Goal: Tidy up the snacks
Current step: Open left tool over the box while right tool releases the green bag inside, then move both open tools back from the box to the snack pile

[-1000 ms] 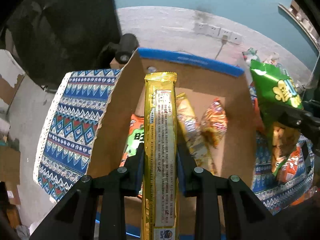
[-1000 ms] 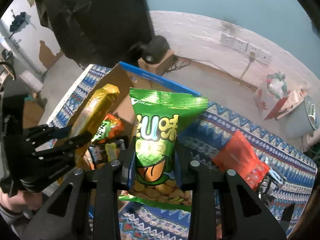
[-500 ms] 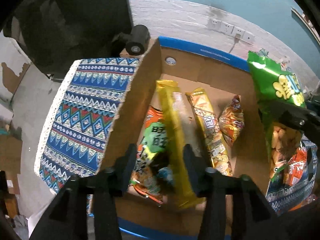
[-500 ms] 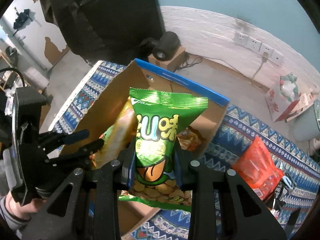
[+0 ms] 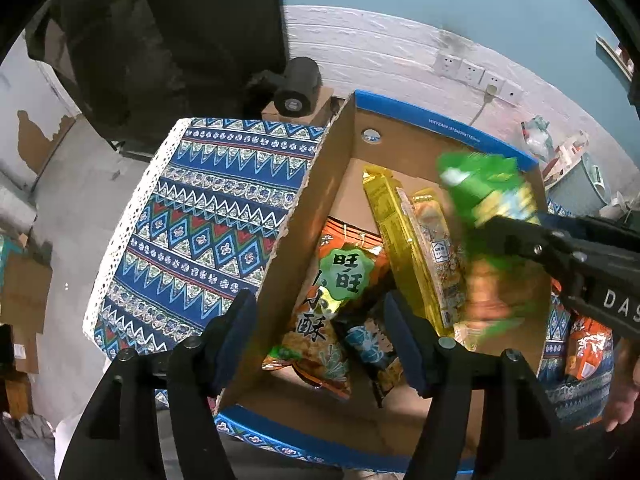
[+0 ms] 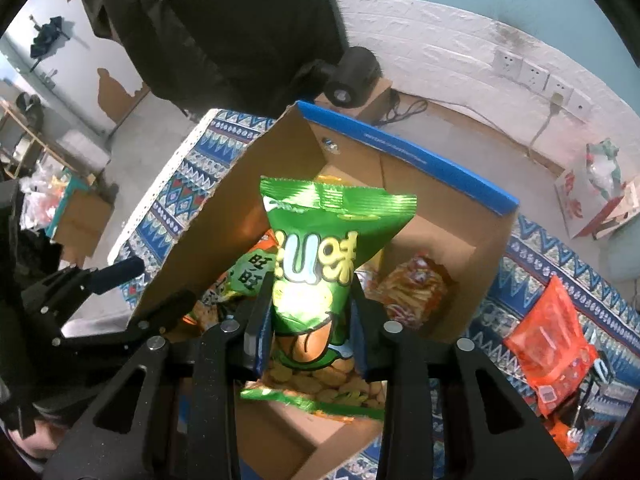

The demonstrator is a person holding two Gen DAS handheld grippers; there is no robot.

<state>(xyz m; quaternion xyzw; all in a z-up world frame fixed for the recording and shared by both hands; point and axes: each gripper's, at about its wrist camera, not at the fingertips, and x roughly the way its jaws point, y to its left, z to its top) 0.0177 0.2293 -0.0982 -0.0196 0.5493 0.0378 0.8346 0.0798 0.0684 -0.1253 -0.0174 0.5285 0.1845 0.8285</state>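
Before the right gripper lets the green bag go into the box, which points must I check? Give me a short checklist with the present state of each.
1. Right gripper grips the green bag: ok, pads press both sides.
2. Bag is above the cardboard box: ok in both views.
3. Free floor under the bag: cannot tell; the bag hides it.
4. Left gripper is empty: ok, jaws opening, nothing between them.
5. Long gold pack lies in the box: ok.
6. Left gripper clear of the drop path: not ok; it hangs over the box's left wall.
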